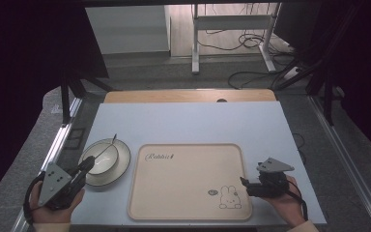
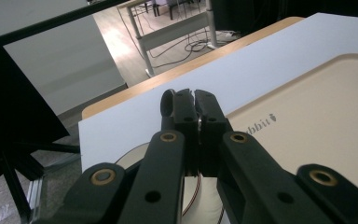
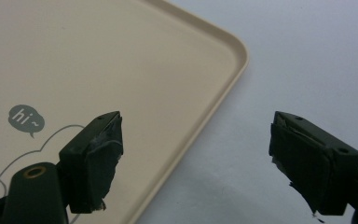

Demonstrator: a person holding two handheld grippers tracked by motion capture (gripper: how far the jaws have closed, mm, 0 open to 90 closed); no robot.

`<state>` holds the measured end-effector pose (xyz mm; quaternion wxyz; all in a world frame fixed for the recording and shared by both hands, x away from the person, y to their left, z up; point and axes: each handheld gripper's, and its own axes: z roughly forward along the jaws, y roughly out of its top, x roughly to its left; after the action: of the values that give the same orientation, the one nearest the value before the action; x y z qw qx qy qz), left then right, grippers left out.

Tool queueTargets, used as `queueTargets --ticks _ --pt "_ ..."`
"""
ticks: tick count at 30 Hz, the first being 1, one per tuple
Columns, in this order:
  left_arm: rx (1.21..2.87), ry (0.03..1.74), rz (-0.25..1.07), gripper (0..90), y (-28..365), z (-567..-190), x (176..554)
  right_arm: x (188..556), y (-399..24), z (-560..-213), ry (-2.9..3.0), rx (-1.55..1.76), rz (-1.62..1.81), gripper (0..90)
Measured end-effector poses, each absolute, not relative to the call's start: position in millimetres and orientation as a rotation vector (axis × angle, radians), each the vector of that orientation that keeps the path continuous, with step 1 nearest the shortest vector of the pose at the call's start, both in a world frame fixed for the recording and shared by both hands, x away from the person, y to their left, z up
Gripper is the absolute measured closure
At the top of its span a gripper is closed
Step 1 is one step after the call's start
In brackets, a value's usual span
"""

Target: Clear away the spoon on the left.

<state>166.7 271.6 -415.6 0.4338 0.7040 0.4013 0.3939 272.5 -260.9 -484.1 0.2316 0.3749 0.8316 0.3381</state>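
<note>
High view: one beige plastic tray (image 1: 188, 181), rounded at the corners, lies between the two grippers on a smooth white table (image 1: 193, 123) with bare surface beyond it. The left gripper (image 1: 88, 163), jaws pressed together, reaches over one round cream bowl (image 1: 107, 157) on one plate (image 1: 121, 166), pinching what looks like a thin utensil handle (image 1: 107, 146). The right gripper (image 1: 246, 183), jaws wide and holding nothing, straddles the tray's right edge near its front corner.

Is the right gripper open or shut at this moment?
Open. In the right gripper view the right gripper has its two jaws wide apart, with the tray edge and table between them.
</note>
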Motion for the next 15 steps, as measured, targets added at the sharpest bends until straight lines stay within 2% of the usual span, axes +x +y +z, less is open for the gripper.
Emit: queueTargets --ticks 15 --pt "1.759 0.959 0.959 89.6 257.2 -407.0 182.0 272.0 -261.4 -482.9 2.276 1.028 0.938 17.9"
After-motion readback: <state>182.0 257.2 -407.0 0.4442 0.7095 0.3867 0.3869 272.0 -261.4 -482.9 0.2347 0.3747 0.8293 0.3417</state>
